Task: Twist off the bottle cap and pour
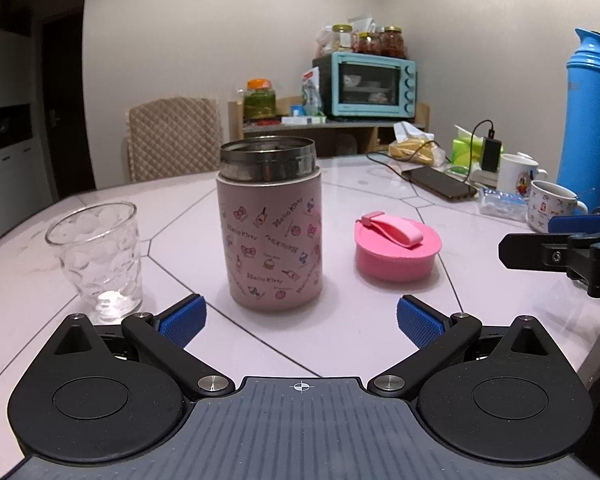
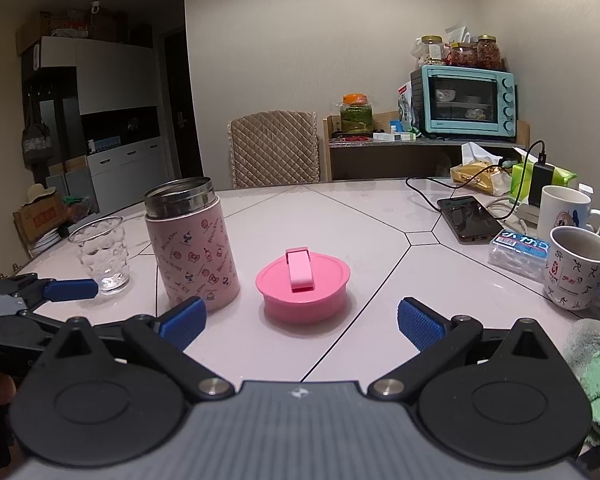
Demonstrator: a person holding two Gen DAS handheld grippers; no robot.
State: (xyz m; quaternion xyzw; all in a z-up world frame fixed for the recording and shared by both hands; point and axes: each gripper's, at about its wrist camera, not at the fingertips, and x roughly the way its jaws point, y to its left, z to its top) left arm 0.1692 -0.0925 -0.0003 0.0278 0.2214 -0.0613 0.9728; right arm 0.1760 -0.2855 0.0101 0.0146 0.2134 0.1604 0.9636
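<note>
The blue thermos (image 1: 590,120) is cut by the frame's right edge; the pink bottle's (image 1: 274,236) contents stay hidden.

place: home dining room | cues: toaster oven (image 2: 468,104), pickle jars (image 2: 460,50), mugs (image 2: 566,210), quilted chair (image 2: 274,148)

The pale desk (image 1: 340,332) carries a pink flask (image 1: 272,232), its cap (image 1: 396,252) beside it, a glass (image 1: 98,256), and mugs (image 2: 576,268) and a phone (image 2: 468,216) toward the far right edge.

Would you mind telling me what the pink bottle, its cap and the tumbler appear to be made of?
Pink bottle: likely stainless steel, given the bare shiny metal neck; the body has a matte pink printed coating. Cap: looks like matte pink plastic, its strap possibly silicone. Tumbler: clear glass, judging by its transparent, dimpled, glinting wall.
</note>
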